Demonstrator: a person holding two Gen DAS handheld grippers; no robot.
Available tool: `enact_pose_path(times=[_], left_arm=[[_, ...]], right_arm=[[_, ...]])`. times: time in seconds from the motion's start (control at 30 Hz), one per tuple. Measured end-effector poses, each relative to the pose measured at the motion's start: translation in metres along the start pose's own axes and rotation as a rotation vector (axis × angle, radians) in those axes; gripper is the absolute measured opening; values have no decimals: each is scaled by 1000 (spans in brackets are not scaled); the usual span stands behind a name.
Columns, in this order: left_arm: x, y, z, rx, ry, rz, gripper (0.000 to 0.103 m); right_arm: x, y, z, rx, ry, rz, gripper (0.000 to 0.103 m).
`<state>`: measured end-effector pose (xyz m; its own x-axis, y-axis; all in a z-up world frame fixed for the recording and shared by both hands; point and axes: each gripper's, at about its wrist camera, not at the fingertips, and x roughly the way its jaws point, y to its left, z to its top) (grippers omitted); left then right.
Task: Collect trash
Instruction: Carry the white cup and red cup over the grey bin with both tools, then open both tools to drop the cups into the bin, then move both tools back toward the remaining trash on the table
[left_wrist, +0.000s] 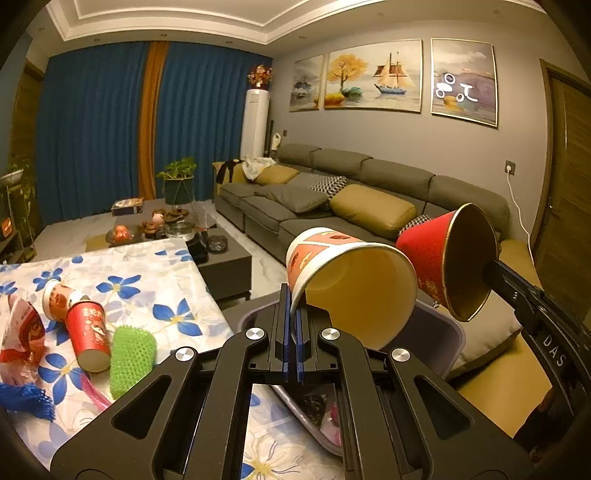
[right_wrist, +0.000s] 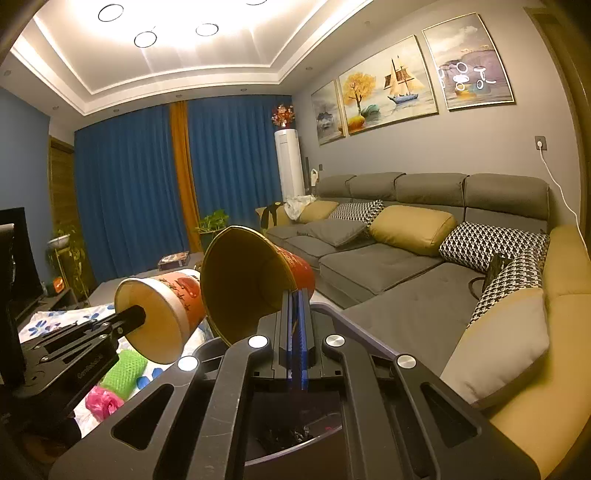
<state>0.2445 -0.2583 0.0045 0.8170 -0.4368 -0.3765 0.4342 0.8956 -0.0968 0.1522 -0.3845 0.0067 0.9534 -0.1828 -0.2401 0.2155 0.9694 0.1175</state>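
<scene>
Holding cups over the bin, the left gripper pinches the white cup and the right gripper pinches the red cup. Neither is dropped yet. Beside the bin, two more cups, a green sponge and wrappers remain on the table.

We are in a home living room. Evidence: long grey sectional sofa with mustard cushions, blue floor-length curtains, three framed paintings on the wall, a standing air conditioner, a potted plant, and a coffee table carrying a tea set.
</scene>
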Motion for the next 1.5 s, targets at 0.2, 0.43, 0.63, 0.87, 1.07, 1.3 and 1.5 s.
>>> enact_pose_path(times=[0.2, 0.43, 0.63, 0.87, 1.07, 1.3, 1.5], left_arm=[[11, -2, -1, 1, 15, -8, 2], [24, -4, -2, 1, 36, -16, 2], [31, 2, -7, -20, 55, 4, 43], [13, 25, -9, -82, 6, 85, 80], [-18, 43, -16, -103, -24, 178, 92], [-61, 70, -35, -98, -38, 288, 94], [-104, 106, -51, -128, -41, 405, 94]], right_arm=[[3, -3, 1, 16, 2, -6, 4], [8, -4, 3, 27, -2, -15, 4], [13, -9, 4, 42, 14, -14, 5], [-1, -11, 6, 53, -18, -31, 48], [-20, -4, 6, 31, -46, -32, 72], [-38, 20, -7, -23, -41, -2, 85], [-47, 40, -17, -22, -16, 59, 85]])
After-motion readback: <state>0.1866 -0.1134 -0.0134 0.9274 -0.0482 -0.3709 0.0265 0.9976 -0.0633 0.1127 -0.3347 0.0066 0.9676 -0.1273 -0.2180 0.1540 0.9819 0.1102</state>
